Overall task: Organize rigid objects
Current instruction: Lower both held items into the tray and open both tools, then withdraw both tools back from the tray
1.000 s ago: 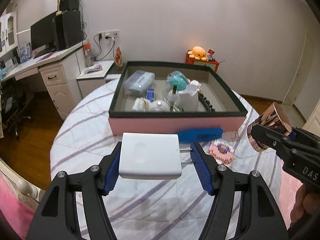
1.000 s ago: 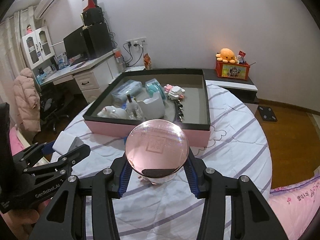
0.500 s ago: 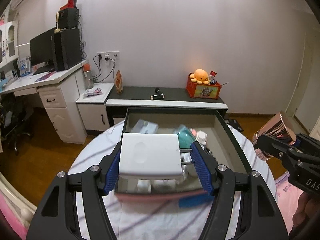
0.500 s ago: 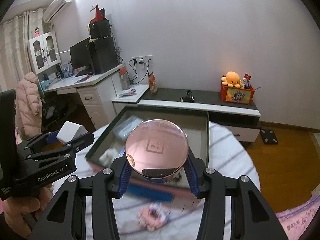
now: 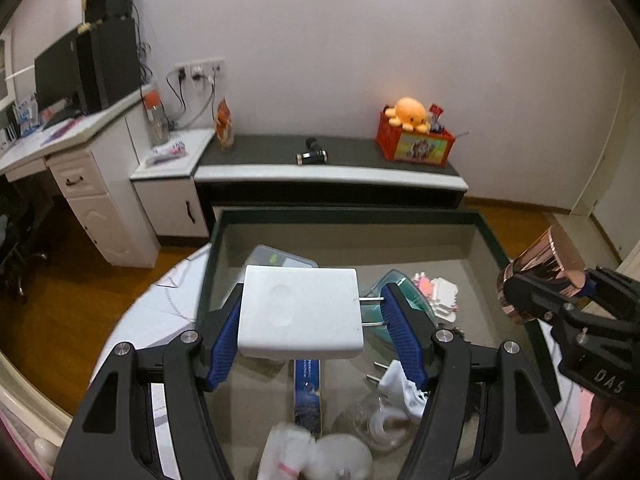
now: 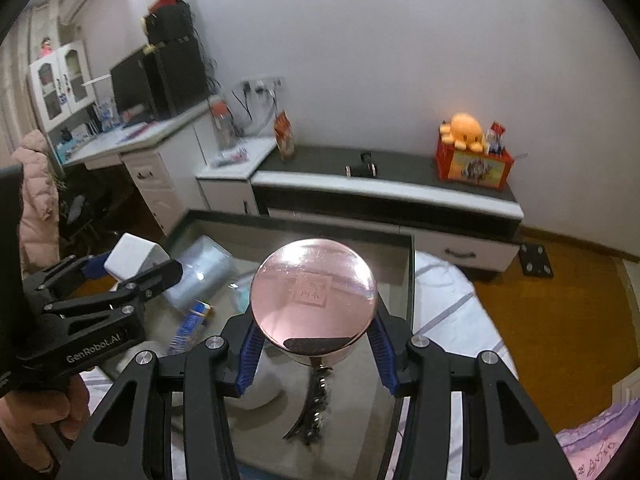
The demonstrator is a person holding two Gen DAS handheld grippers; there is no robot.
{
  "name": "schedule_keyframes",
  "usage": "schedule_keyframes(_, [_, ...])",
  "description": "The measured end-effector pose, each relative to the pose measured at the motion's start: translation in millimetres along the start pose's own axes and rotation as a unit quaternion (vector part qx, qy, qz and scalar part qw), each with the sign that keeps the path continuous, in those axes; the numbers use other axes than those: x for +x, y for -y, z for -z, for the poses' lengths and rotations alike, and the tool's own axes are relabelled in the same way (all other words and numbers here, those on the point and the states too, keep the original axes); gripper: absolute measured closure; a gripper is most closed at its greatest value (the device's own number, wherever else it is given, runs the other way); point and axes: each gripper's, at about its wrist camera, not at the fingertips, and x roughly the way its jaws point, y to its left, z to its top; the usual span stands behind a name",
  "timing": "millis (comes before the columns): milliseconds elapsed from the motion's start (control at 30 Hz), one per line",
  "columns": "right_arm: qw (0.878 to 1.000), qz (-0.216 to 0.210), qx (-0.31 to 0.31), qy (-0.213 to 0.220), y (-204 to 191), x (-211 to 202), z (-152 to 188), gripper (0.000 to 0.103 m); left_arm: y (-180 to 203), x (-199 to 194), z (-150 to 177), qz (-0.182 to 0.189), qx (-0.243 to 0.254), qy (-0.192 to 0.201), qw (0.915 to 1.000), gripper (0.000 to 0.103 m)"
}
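The left gripper [image 5: 312,316] is clamping a white charger [image 5: 300,312] and the right gripper [image 6: 314,344] a rose-gold tin [image 6: 314,296], each hiding blurred tray [image 5: 348,216] contents.

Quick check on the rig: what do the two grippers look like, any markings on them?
Both are matte black, skeleton-framed two-finger tools with silver pivot bolts and ribbed blue pads. The left gripper reads "GenRobot.AI" in white on its side in the right wrist view; the right gripper shows "DAS" in the left wrist view. No cables or sleeves are visible.

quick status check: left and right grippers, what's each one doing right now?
Left gripper: closed on the white charger, held over the box.
Right gripper: closed on the rose-gold round tin.
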Motion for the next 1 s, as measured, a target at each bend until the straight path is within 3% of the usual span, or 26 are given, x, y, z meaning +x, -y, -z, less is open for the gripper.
schedule_keyframes(267, [0.999,0.005,-0.001,-0.037,3.9,29.6,4.3,0.054,5.6,24.7,7.4,-0.016,0.019,-0.034,0.9991,0.033])
schedule_keyframes(333, [0.999,0.008,-0.008,-0.048,0.4,33.0,6.6,0.053,4.1,21.0,8.4,-0.020,0.020,-0.031,0.9991,0.016])
schedule_keyframes(400, [0.999,0.006,-0.010,-0.048,-1.7,32.0,8.8,0.050,2.4,12.8,9.5,-0.026,0.022,-0.020,0.9992,0.008])
schedule_keyframes(433, [0.999,0.006,-0.010,-0.045,-3.2,28.8,9.8,0.046,1.6,7.5,10.5,-0.029,0.023,-0.014,0.9992,0.007])
schedule_keyframes(500, [0.999,0.009,-0.010,-0.034,-5.0,20.8,10.5,0.020,-1.2,-2.3,12.5,-0.033,0.021,-0.007,0.9992,0.005])
schedule_keyframes(633, [1.000,0.004,-0.008,-0.025,-9.3,4.6,11.5,0.018,-8.2,-33.0,21.1,-0.039,0.008,0.015,0.9991,0.001])
schedule_keyframes(767, [1.000,0.015,-0.008,-0.004,-16.7,-20.1,17.4,0.000,-13.3,-72.2,31.3,-0.044,-0.004,0.042,0.9981,0.000])
schedule_keyframes(1000, [1.000,0.010,0.001,0.024,-32.6,-69.2,39.5,0.000,-11.1,-137.9,58.3,-0.047,-0.007,0.079,0.9958,0.000])
